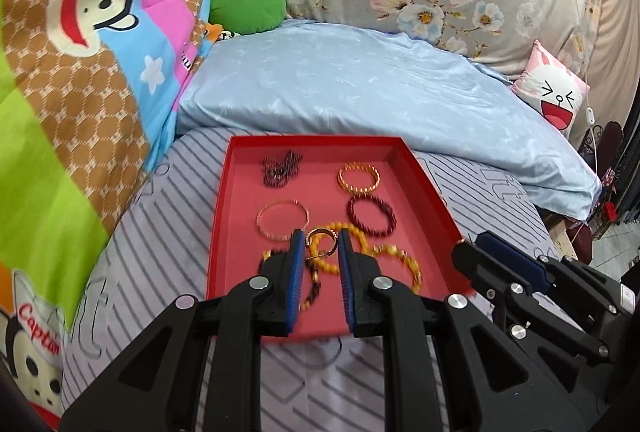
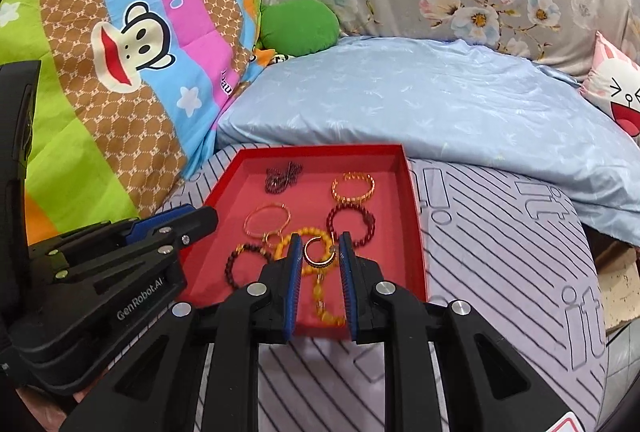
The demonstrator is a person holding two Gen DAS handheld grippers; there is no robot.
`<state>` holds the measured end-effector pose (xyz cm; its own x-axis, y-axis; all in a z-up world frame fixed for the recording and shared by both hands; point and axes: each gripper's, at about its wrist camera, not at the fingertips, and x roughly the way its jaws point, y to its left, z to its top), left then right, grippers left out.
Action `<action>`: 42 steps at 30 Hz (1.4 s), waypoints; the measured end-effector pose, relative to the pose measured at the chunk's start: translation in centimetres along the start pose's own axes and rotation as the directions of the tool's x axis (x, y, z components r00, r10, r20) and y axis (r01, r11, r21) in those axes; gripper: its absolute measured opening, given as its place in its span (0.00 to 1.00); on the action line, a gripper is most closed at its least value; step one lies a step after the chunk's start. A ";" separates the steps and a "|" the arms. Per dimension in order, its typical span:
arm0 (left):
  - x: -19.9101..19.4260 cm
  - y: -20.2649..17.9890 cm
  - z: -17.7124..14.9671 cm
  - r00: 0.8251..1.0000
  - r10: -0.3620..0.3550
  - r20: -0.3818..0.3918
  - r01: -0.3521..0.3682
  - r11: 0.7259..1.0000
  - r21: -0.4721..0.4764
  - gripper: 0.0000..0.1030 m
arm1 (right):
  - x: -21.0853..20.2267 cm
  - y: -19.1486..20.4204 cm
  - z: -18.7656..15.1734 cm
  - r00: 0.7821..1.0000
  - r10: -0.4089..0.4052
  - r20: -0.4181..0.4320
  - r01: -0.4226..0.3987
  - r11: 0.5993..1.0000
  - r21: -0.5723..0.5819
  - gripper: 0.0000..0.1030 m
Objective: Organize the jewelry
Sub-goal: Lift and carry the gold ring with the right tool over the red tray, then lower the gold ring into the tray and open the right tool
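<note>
A red tray (image 1: 218, 232) (image 2: 416, 232) lies on the striped bedsheet. It holds a dark bead chain (image 1: 280, 167), a gold ridged bracelet (image 1: 358, 177), a dark red bead bracelet (image 1: 372, 216), a thin gold bangle (image 1: 282, 222) and orange bead bracelets (image 1: 400, 260). My left gripper (image 1: 320, 238) hovers over the tray's near part, shut on a gold hoop earring (image 1: 322, 242). My right gripper (image 2: 318, 250) hangs beside it, shut on a second hoop earring (image 2: 318, 254). Each gripper also shows at the edge of the other's view: the right gripper (image 1: 474, 246), the left gripper (image 2: 200, 216).
A light blue pillow (image 1: 360, 87) lies just behind the tray. A cartoon-monkey quilt (image 1: 80, 71) rises on the left, with a green cushion (image 1: 248, 3) at the back. A pink rabbit cushion (image 1: 554, 91) sits at the right. The bed's edge drops off at the far right.
</note>
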<state>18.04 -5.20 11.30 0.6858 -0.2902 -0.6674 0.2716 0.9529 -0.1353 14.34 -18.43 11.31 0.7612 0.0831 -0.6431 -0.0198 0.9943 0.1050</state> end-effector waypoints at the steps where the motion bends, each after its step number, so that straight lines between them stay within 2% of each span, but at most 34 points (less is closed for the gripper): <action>1: 0.4 0.1 0.3 1.000 0.001 -0.003 -0.001 1.000 -0.002 0.16 | 0.4 -0.2 0.4 1.000 0.002 -0.001 -0.002 1.000 0.004 0.17; 9: 5.1 0.3 2.8 0.999 0.034 -0.030 -0.034 0.999 0.012 0.16 | 5.2 -1.3 2.6 0.999 -0.004 -0.035 0.005 1.000 0.022 0.17; 20: 10.2 1.0 4.5 0.995 0.055 -0.078 -0.055 0.998 0.009 0.16 | 10.4 -2.2 3.9 0.996 -0.011 -0.091 0.014 0.999 0.030 0.17; 28: 11.6 1.3 4.5 0.994 0.061 -0.094 -0.060 0.998 0.009 0.16 | 12.3 -2.4 3.9 0.993 -0.008 -0.118 0.013 0.999 0.040 0.17; 42: 12.5 1.8 4.8 0.992 0.071 -0.102 -0.070 0.997 0.009 0.16 | 13.2 -2.3 4.0 0.991 -0.018 -0.131 0.024 0.999 0.039 0.17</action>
<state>30.39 -7.52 6.21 0.6311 -0.2116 -0.7463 0.2286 0.9701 -0.0817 27.06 -19.88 5.60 0.6697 0.0729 -0.7391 0.0237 0.9926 0.1194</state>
